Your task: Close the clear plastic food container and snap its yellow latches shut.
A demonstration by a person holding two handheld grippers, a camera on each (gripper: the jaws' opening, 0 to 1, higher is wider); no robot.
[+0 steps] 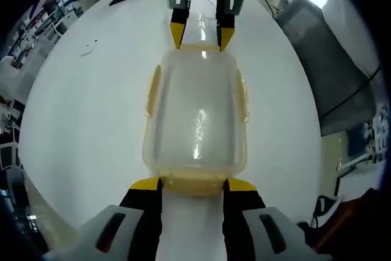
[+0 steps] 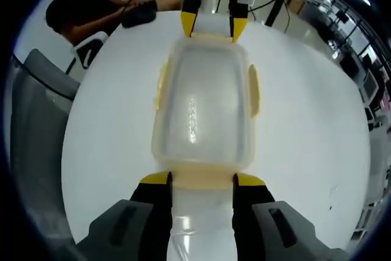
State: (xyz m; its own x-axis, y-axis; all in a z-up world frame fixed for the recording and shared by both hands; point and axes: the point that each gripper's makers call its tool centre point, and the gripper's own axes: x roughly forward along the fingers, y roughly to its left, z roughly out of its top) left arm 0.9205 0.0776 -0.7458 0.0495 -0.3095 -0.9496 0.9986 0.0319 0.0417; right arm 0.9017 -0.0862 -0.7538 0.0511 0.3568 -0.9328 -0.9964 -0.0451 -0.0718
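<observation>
While lidded container (image 1: 197, 120) sits on table (image 1: 91, 108), tongs (image 1: 193, 183) flank both ends.

The clear container (image 1: 197, 123) lies flat on the white worktop (image 1: 85, 108), lid on, with pale yellow latches (image 1: 194, 183) along its edges.

Container (image 1: 195, 120) contents unreadable through frosted, glare-streaked lid. Near-end latch (image 1: 194, 183) partly masked by my left gripper (image 1: 194, 185); contact with latch undeterminable. Same for my right gripper (image 2: 201, 179). Person (image 2: 91, 10) at desk (image 2: 305, 126) far edge cut off by picture edge. Small mark (image 1: 90, 47) on desk unidentifiable.
</observation>
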